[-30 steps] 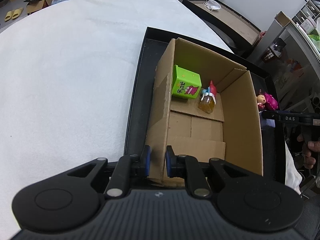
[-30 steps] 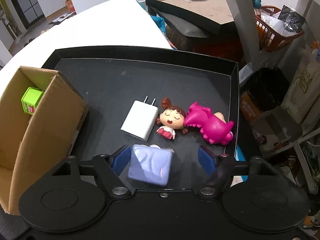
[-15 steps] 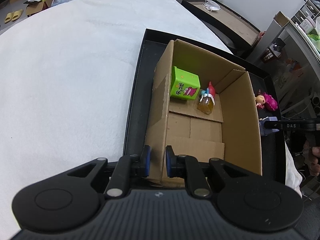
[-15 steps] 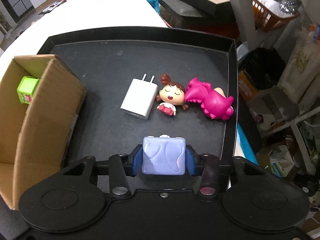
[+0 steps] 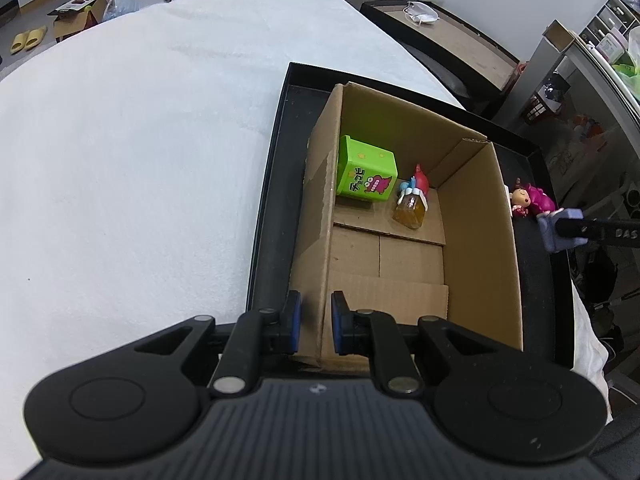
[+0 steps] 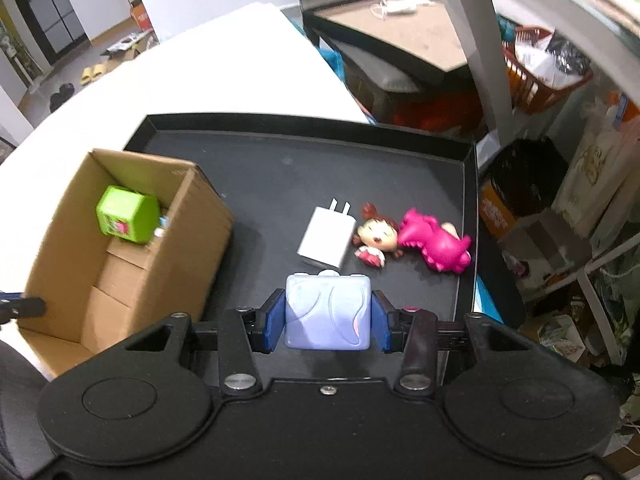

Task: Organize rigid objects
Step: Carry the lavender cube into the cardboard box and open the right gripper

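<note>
My left gripper (image 5: 315,322) is shut on the near left wall of the open cardboard box (image 5: 476,248), which stands on the black tray (image 5: 272,184). Inside the box lie a green cube (image 5: 366,176) and a small amber bottle (image 5: 411,206). My right gripper (image 6: 327,322) is shut on a lavender cube (image 6: 327,312) and holds it above the tray (image 6: 272,176), right of the box (image 6: 68,264). It also shows in the left wrist view (image 5: 560,230). On the tray lie a white charger (image 6: 327,236), a girl figurine (image 6: 376,240) and a pink dinosaur toy (image 6: 436,246).
The tray sits on a white-covered table (image 5: 140,160). A dark side table (image 6: 400,40) with a cup and mask stands behind. Shelving, a red basket (image 6: 540,76) and clutter lie to the right past the tray edge.
My right gripper closed on the lavender cube and lifted it off the tray, rising and drawing back. The left gripper kept its hold on the box wall.
</note>
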Demonstrator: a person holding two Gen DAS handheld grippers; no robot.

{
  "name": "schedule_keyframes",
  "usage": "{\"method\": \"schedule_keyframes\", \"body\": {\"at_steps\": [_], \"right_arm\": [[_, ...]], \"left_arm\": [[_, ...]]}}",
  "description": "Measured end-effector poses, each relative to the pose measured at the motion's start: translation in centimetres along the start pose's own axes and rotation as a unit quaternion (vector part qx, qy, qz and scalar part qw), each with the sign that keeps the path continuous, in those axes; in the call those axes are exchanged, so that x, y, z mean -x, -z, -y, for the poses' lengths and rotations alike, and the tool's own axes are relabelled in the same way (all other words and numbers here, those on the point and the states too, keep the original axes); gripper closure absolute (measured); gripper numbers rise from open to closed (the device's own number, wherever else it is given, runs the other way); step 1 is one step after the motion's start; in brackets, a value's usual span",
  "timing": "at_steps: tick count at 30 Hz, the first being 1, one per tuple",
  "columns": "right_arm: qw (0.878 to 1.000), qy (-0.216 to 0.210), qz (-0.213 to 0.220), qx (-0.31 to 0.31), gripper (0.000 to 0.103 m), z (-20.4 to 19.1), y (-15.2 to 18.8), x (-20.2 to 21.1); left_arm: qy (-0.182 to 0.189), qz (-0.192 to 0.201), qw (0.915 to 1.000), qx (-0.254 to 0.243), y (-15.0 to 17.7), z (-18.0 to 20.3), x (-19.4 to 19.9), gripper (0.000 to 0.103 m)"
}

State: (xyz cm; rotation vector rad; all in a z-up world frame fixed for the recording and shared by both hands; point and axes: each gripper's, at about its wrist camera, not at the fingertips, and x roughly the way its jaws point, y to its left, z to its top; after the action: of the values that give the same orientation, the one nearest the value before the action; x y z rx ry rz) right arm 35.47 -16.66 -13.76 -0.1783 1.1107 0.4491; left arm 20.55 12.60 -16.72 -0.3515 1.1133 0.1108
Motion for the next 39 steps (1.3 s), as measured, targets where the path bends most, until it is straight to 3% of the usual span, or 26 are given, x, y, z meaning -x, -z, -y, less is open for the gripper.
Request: {"method": "schedule_keyframes", "body": {"at_steps": [13, 26, 39], "right_arm": [[0.998, -0.017, 0.049, 0.027, 0.060, -4.3, -1.1, 4.7], [0.997, -0.016, 0.066, 0.044, 0.060, -7.8, -1.6, 5.8], [0.995, -0.071, 0.050, 0.048, 0.060, -12.4, -1.6, 5.3]], "left_arm": [[-0.003, 0.004, 0.9999, -0.010, 0.5, 0.3, 0.6, 0.089], [0.013, -0.002, 0.9998, -0.016, 0.7, -0.2, 0.5, 0.090], [0.040, -0.004, 0.9991, -0.016, 0.9, -0.9, 0.6, 0.091]]}}
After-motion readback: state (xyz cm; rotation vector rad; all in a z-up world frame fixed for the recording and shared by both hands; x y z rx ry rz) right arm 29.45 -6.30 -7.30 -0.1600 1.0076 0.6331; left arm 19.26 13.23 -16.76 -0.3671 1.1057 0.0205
